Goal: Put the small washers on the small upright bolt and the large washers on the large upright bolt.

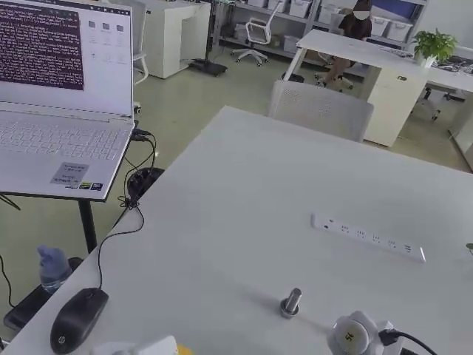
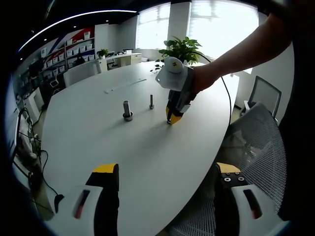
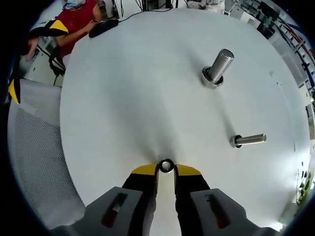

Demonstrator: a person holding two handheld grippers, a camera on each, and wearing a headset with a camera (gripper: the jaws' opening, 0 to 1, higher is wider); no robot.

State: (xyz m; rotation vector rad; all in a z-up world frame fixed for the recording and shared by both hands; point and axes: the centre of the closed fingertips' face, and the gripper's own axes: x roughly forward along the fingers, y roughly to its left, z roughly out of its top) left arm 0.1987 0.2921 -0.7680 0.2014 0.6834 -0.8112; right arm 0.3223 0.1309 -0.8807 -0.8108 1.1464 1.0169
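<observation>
From my seat the job looks barely begun. The right gripper (image 3: 166, 170) is clenched on a small washer (image 3: 161, 166), pinching it between its yellow-tipped jaws right down at the white table (image 3: 123, 98). It is well apart from both bolts. The small upright bolt (image 3: 249, 140) has a bare shank as far as I can make out. The large upright bolt (image 3: 219, 65) has a wider collar at its foot, and I cannot tell whether that is the bolt's own head or a washer already seated. I judge that this washer has yet to be carried over and threaded on. The left gripper (image 2: 167, 169) hangs released, jaws wide and empty, at the near table edge. Both bolts are bright threaded steel cylinders. The washer is a thin flat metal ring with a dark hole. The tabletop is smooth, matte and rounded.
</observation>
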